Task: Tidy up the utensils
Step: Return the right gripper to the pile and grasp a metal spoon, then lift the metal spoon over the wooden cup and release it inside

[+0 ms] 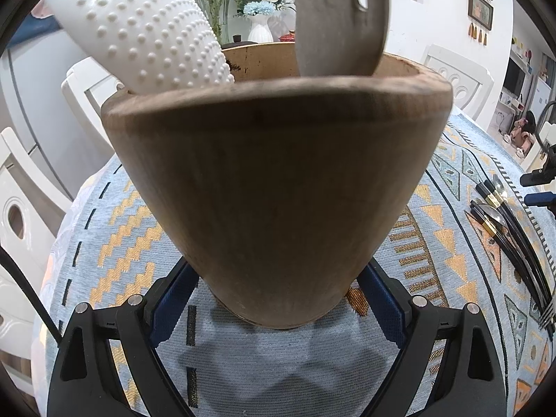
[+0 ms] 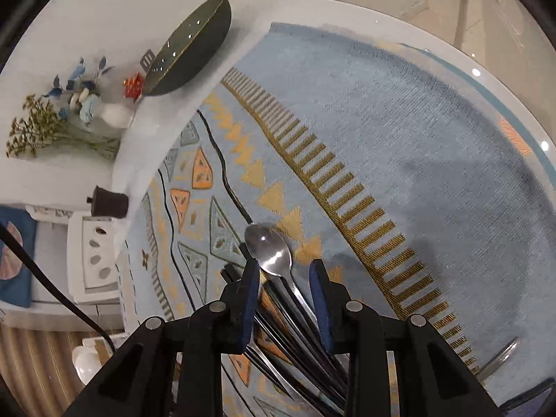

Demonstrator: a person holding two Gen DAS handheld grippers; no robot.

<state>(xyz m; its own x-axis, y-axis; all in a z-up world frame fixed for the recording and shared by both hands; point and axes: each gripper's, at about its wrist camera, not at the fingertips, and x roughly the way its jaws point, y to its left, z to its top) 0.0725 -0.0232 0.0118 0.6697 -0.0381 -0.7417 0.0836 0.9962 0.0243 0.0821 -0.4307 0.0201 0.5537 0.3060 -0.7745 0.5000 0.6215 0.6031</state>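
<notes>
While the wooden holder (image 1: 274,191) is filling your left view, a white dotted utensil (image 1: 139,31) is leaning out of it toward 11 o'clock and a grey slotted spatula (image 1: 340,21) is standing up toward 1 o'clock. Your left gripper (image 1: 278,305) is clamping the holder's base, blue pads pressing each side. At 3 o'clock on the patterned tablecloth (image 1: 114,236), black-handled cutlery (image 1: 514,243) is lying in a row, well apart from the holder.

In your right view, a dark perforated bowl (image 2: 194,52) and a flower vase (image 2: 114,114) are sitting toward 10 o'clock, clear of the work. Your right gripper (image 2: 285,285) is standing over the cutlery with its jaws apart; the spoon (image 2: 269,250) is lying between them at 12 o'clock, bowl just past the tips, seemingly untouched, though the handle is blurring in among the others.
</notes>
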